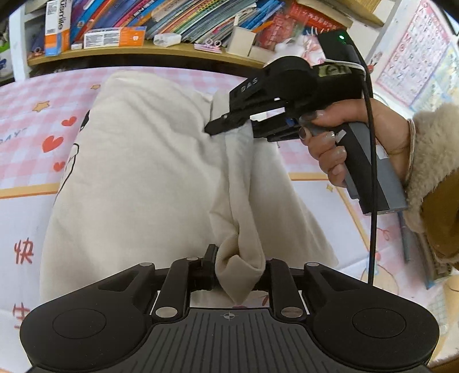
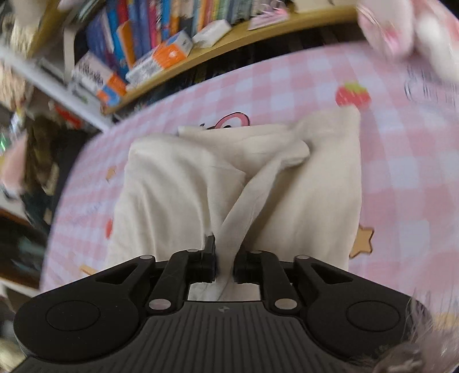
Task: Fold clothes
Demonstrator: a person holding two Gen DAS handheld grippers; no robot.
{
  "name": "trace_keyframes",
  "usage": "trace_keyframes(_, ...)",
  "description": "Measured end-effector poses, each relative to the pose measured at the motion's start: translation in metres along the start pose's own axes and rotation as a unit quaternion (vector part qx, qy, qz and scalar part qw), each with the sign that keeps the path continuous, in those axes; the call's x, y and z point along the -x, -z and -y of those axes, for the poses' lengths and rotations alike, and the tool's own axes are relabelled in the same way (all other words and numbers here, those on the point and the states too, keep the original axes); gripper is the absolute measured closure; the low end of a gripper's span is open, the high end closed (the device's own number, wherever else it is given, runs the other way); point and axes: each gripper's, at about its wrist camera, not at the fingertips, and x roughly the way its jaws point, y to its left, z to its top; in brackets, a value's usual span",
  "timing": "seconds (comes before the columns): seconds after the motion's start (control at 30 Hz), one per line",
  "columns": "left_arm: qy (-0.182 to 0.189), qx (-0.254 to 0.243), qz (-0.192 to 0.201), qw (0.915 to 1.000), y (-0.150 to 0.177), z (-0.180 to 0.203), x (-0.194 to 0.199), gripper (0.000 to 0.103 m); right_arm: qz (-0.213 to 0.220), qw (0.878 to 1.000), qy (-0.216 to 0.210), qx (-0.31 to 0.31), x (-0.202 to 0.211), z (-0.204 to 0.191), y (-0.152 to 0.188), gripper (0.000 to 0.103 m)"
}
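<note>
A pink-and-white checked cloth (image 1: 178, 77) printed with hearts, stars and a strawberry covered the surface. At its far edge ran a wooden shelf (image 1: 120, 53) packed with books (image 1: 183, 20) and small boxes, and a letter chart (image 1: 416, 66) hung on the wall at far right.

The cream garment (image 1: 137, 178) lay across the middle of the cloth, its dark printed figure showing only at the left edge, mostly folded out of sight. The right wrist view was smeared by motion blur, so the shelf and the far right corner were hard to read there. The near part of the cloth was hidden behind each gripper's black body.

The left gripper (image 1: 238, 266) had its jaws drawn close together around a bunched fold of the cream fabric, which stood up between the fingers and hung over the near side. The right gripper (image 1: 226, 124), held by the right hand (image 1: 352, 134) in a fur-cuffed sleeve, pinched the same ridge of fabric farther away; in its own view the right gripper's jaws stood nearly shut, with a narrow strip of the garment (image 2: 238, 183) caught between them and lifted off the cloth (image 2: 401, 172).
</note>
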Motion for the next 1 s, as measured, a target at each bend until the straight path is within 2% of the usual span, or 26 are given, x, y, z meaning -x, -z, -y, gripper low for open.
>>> trace_keyframes(0.1, -0.017, 0.005, 0.002, 0.9998, 0.002, 0.003, 0.001, 0.081, 0.012, 0.999, -0.035, -0.033, 0.003, 0.015, 0.004, 0.083)
trace_keyframes(0.17, -0.026, 0.004, 0.003, 0.9997, 0.007, 0.007, 0.003, 0.078, 0.018, 0.997, -0.056, -0.049, 0.006, 0.023, 0.004, 0.07)
trace_keyframes(0.27, -0.04, -0.01, 0.002, 0.9992, 0.008, 0.017, 0.004, 0.071, 0.025, 0.994, -0.079, -0.067, 0.011, 0.032, 0.001, 0.058)
trace_keyframes(0.43, -0.066, -0.044, 0.0, 0.9969, 0.007, 0.033, -0.004, 0.069, 0.026, 0.992, -0.101, -0.071, 0.016, 0.04, -0.003, 0.055)
trace_keyframes(0.57, -0.076, -0.054, 0.0, 0.9956, 0.007, 0.034, -0.006, 0.069, 0.026, 0.994, -0.096, -0.052, 0.016, 0.036, -0.006, 0.054)
trace_keyframes(0.6, -0.078, -0.063, 0.0, 0.995, 0.008, 0.036, -0.006, 0.07, 0.025, 0.994, -0.089, -0.05, 0.015, 0.035, -0.007, 0.054)
trace_keyframes(0.63, -0.079, -0.072, 0.0, 0.9943, 0.009, 0.038, -0.007, 0.077, 0.025, 0.995, -0.083, -0.049, 0.013, 0.035, -0.008, 0.056)
trace_keyframes(0.67, -0.082, -0.083, 0.001, 0.9931, 0.01, 0.041, -0.007, 0.089, 0.026, 0.996, -0.075, -0.048, 0.012, 0.035, -0.009, 0.057)
trace_keyframes(0.7, -0.089, -0.1, 0.001, 0.991, 0.011, 0.043, -0.007, 0.09, 0.028, 0.996, -0.069, -0.046, 0.01, 0.035, -0.011, 0.062)
trace_keyframes(0.73, -0.094, -0.111, 0.003, 0.9894, 0.012, 0.045, -0.006, 0.092, 0.029, 0.997, -0.062, -0.044, 0.008, 0.035, -0.012, 0.069)
trace_keyframes(0.77, -0.093, -0.112, 0.009, 0.9892, 0.01, 0.045, -0.002, 0.093, 0.029, 0.997, -0.055, -0.039, 0.006, 0.034, -0.015, 0.085)
trace_keyframes(0.8, -0.093, -0.114, 0.016, 0.989, 0.008, 0.045, 0.002, 0.093, 0.025, 0.998, -0.048, -0.024, 0.005, 0.031, -0.018, 0.094)
trace_keyframes(0.87, -0.094, -0.117, 0.04, 0.9878, -0.001, 0.049, 0.016, 0.093, 0.02, 0.999, -0.034, 0.01, 0.004, 0.024, -0.024, 0.096)
trace_keyframes(0.9, -0.09, -0.119, 0.057, 0.9871, -0.008, 0.053, 0.025, 0.093, 0.031, 0.998, -0.033, 0.039, 0.011, 0.015, -0.028, 0.096)
trace_keyframes(1.0, -0.057, -0.134, 0.1, 0.9843, -0.029, 0.075, 0.044, 0.093, 0.089, 0.987, -0.069, 0.117, 0.045, -0.009, -0.041, 0.096)
